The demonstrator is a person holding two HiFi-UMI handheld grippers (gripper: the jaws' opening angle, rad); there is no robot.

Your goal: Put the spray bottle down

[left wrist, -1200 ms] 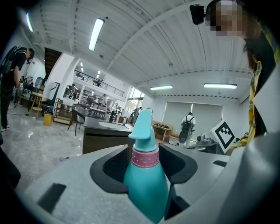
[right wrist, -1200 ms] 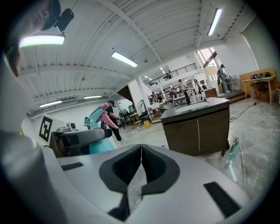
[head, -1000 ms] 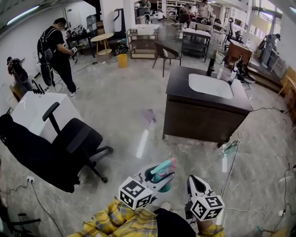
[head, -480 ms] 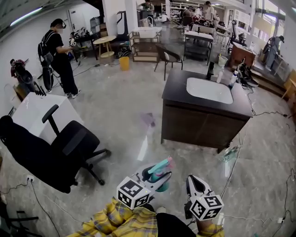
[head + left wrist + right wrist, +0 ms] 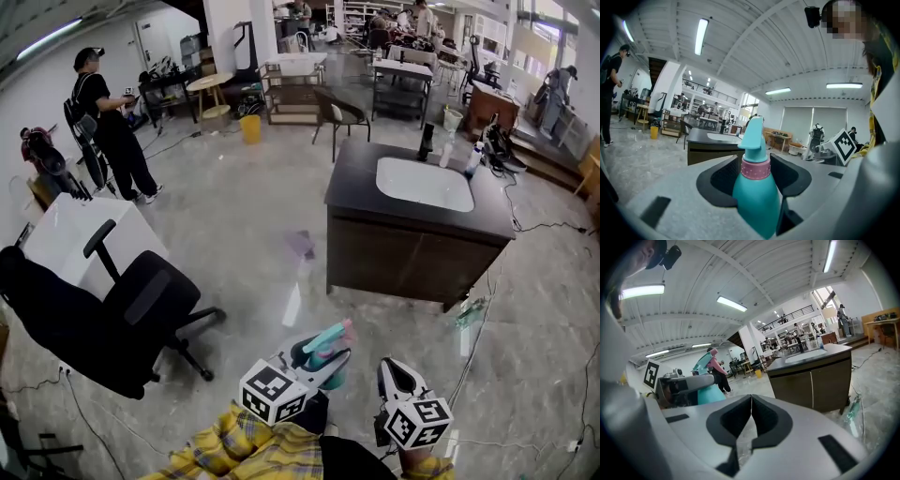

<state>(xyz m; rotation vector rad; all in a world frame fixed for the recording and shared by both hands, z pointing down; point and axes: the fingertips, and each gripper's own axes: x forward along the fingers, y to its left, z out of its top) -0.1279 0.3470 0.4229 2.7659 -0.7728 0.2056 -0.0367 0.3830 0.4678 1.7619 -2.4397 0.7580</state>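
Left gripper, carried forward near-level, clamps spray bottle.

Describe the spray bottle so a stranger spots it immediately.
Start at the dark brown sink cabinet on the grey floor; nearer the camera are two grey tools with marker cubes. The left tool clamps a teal plastic spray bottle between its black pads. Its pink collar and teal trigger head mark it; the right tool, jaws together, holds nothing.
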